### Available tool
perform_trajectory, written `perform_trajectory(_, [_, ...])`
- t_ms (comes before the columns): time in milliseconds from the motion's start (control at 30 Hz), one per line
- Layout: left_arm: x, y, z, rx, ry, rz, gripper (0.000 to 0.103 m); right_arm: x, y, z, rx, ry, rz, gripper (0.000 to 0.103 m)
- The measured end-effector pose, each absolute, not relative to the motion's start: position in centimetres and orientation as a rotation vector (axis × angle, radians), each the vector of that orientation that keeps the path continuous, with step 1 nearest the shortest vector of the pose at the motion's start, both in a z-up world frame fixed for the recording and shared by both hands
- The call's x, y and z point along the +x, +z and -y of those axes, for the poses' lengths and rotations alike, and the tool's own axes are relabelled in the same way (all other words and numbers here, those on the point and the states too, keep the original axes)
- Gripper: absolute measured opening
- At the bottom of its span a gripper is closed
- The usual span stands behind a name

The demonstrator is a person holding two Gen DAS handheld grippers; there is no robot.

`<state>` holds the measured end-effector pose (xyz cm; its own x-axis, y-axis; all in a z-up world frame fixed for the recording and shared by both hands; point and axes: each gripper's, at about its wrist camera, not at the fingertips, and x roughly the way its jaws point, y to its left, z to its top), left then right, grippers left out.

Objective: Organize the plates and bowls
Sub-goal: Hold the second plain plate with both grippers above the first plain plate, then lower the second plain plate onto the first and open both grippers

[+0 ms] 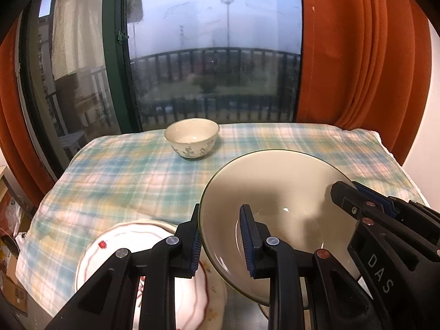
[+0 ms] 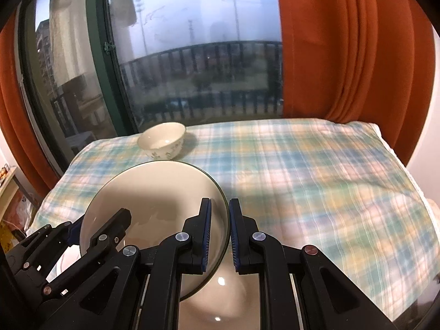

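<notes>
Plate: lower right of the left view, your left gripper and right gripper both clamped on its rim. Bowl: centre, on checked cloth. Patterned plate: lower left.

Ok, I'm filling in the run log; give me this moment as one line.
left gripper: shut on large beige green-rimmed plate | right gripper: shut on same plate | small floral ceramic bowl: on checked cloth

Beige green-rimmed plate, cream floral-patterned bowl, pastel plaid cloth, rust-orange curtains.
</notes>
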<state>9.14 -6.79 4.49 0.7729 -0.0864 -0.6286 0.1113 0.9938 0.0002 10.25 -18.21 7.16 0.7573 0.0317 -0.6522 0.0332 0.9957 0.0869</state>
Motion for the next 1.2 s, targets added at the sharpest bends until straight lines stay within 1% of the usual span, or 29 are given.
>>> perform_trajectory(633, [5.9,1.5,9.9,0.067,-0.201,-0.715,0.023,3.9,5.1,21.3,0.123,-0.087,-0.691,0.016])
perform_trajectory(1133, [8.1,-1.9,10.2,0.078,-0.175,-0.783,0.023,5.7,1.6,21.7,0.146,-0.071,-0.754,0.016])
perform_trajectory(1200, [7.9,-1.9,10.4,0.095,-0.176,-0.763,0.023,6.0,1.1,21.8,0.147,-0.074,-0.755,0.016])
